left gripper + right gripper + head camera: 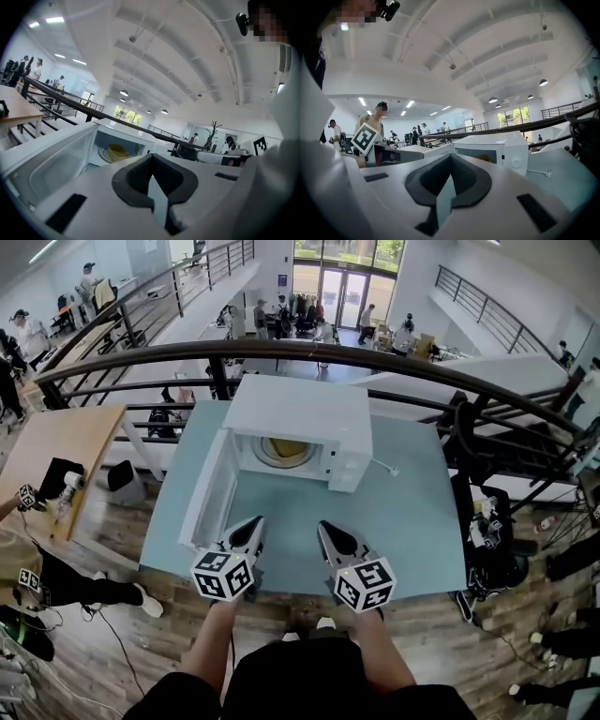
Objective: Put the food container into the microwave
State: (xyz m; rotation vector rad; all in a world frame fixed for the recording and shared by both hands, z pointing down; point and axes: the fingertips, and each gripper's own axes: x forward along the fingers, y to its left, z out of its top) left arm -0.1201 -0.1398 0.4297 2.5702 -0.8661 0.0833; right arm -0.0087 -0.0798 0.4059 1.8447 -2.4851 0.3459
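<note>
On the pale blue surface (412, 512), the white microwave (300, 413) is sitting far, its door (208, 488) hanging open leftward, and the yellow food container (286, 448) is lying inside. The left gripper (253, 524) and right gripper (325, 528) are hovering near, both clenched on nothing. Pushing the door shut with a closed tip is risking a slip or shoving the microwave back.

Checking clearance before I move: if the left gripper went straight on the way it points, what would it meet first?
Most likely the microwave, around its open front, since the left gripper aims there; depth is uncertain.
</note>
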